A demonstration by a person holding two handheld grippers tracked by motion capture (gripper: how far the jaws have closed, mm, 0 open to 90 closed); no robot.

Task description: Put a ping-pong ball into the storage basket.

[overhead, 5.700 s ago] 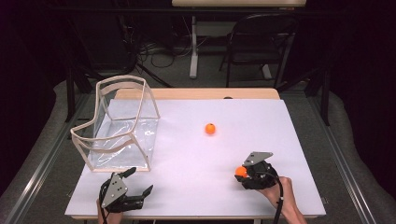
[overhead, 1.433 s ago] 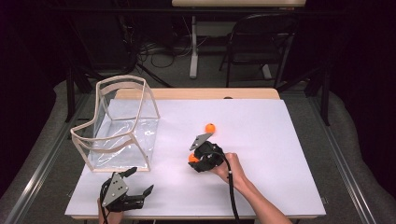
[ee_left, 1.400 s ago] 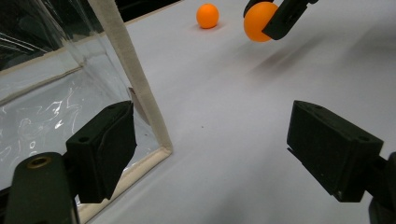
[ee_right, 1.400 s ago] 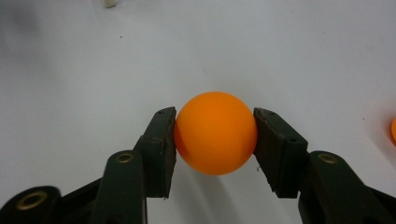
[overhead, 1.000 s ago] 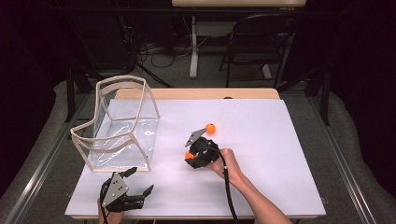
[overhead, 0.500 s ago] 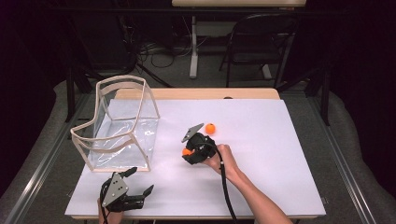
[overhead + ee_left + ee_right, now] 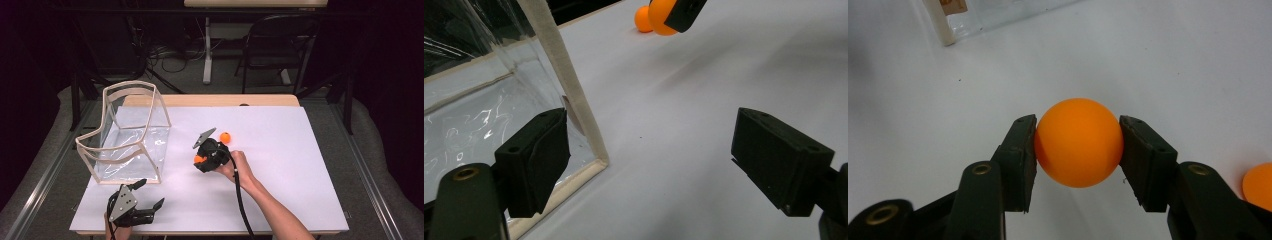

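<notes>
Two orange balls, one clear bin and two claws, on a white tabletop (image 7: 300,165).

High view: right claw (image 7: 204,159) near the middle of the tabletop, closed on one ball (image 7: 199,159), the person's right hand (image 7: 235,167) behind it. Second ball (image 7: 225,136) resting on the tabletop just beyond that claw, toward the far edge. Clear bin (image 7: 125,135) with a pale frame standing at the left side of the tabletop, nearer the far-left corner. Left claw (image 7: 150,195) at the near edge, by the near-left corner, jaws spread and empty.

Left gripper view: left claw (image 7: 649,160), jaws wide apart, nothing between them. Corner of the clear bin (image 7: 574,100) just beyond the left jaw. Held ball (image 7: 660,17) at the top, under a black jaw of the right claw (image 7: 684,12); second ball (image 7: 643,19) just beside it on the tabletop (image 7: 704,90).

Right gripper view: right claw (image 7: 1078,145) with both pads pressed on the sides of the ball (image 7: 1079,142), held above the tabletop (image 7: 1173,65). Second ball (image 7: 1259,185) cut off at the right edge. Foot of the clear bin (image 7: 943,22) at the top left.
</notes>
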